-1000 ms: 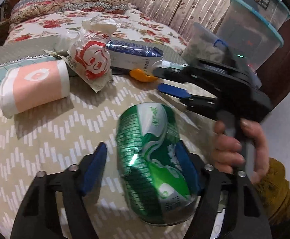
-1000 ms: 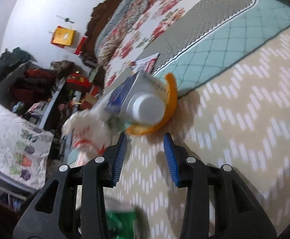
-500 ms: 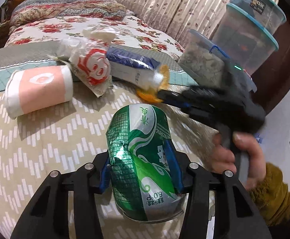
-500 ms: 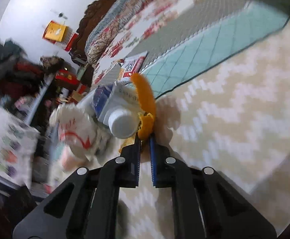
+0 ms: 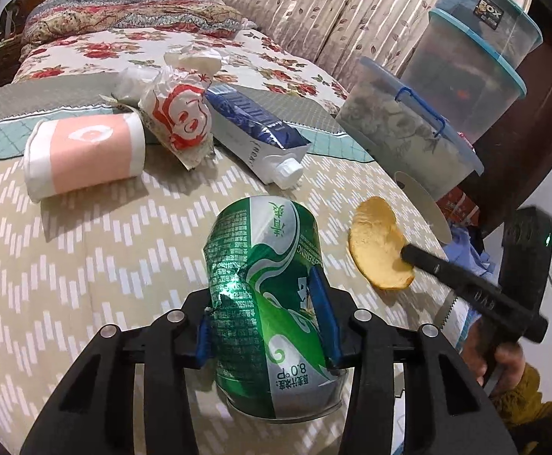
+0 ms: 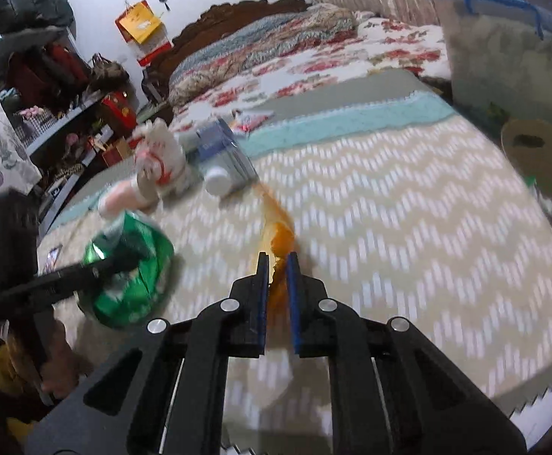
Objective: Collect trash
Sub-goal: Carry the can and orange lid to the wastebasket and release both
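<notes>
The orange peel (image 5: pixel 380 246), a second ago lying against the carton's (image 5: pixel 253 136) cap, now hangs clear of the bedspread (image 5: pixel 86 250), pinched edge-on in the nearly closed right gripper (image 6: pixel 276 261); the crushed green can (image 5: pixel 272 303), then loosely straddled, is now squeezed between the left gripper's (image 5: pixel 268 326) narrowed fingers. Two pieces are secured for disposal. Left lying: one carton, one pink paper cup (image 5: pixel 82 155), one crumpled printed bag (image 5: pixel 179 121).

Chevron-patterned bed cover (image 5: pixel 86 250), floral quilt (image 5: pixel 97 49), striped pillow (image 5: pixel 124 15), stacked plastic storage boxes (image 5: pixel 476 76), cluttered shelves (image 6: pixel 60 87)
</notes>
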`<state>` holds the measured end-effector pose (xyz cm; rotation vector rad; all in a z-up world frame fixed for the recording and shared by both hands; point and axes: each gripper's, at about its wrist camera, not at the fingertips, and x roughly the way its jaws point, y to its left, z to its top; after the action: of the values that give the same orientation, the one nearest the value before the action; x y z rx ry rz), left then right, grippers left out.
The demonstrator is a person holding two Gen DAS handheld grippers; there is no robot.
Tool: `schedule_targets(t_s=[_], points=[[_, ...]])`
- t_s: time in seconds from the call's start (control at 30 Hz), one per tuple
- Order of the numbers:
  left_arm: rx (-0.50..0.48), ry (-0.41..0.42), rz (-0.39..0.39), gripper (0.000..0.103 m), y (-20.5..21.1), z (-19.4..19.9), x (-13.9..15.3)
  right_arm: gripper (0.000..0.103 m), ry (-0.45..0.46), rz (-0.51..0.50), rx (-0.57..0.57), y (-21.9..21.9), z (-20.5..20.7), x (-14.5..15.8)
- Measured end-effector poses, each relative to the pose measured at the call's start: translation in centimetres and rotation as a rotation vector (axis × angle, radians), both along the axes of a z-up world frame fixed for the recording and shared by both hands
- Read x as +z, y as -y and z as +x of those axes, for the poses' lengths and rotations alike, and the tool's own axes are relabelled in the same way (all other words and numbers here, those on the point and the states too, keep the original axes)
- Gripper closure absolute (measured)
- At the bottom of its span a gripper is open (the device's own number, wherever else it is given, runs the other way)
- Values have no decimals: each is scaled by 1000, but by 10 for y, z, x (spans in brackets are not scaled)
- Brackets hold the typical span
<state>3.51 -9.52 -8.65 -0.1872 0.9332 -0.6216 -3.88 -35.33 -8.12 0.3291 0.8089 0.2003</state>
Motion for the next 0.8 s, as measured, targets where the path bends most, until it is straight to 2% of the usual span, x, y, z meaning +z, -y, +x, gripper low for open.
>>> schedule_targets(t_s=[0.07, 0.1, 0.13, 0.2, 0.3, 0.4, 0.43, 0.5, 0.6, 0.8], points=[[-1, -16, -7, 62, 2, 1, -1, 68, -25, 29, 8, 3, 0, -7], [-1, -21, -10, 63, 3, 0, -1, 37, -32, 58, 0, 5, 2, -10], [-3, -23, -11, 64, 4, 0, 0, 28, -21, 79, -7, 7, 2, -11], [-9, -18, -3, 65, 7, -2, 3, 31, -13, 108, 4, 8, 6, -10], [-21, -12, 1, 67, 14, -2, 8, 40, -33, 98, 10, 5, 17, -12], [-38, -14, 2, 68, 24, -2, 11, 84, -66, 103, 33, 2, 27, -18], [-46, -19, 2, 68, 28, -1, 11, 90, -69, 124, 41, 3, 28, -20], [-63, -32, 1, 69, 38, 2, 11, 95, -48, 128, 35, 4, 27, -19], [-96, -52, 1, 69, 54, 10, 11, 96, -9, 122, 2, 17, 21, -13], [-184, -81, -14, 69, 105, 31, 15, 96, 47, 150, -157, 85, 6, -7]])
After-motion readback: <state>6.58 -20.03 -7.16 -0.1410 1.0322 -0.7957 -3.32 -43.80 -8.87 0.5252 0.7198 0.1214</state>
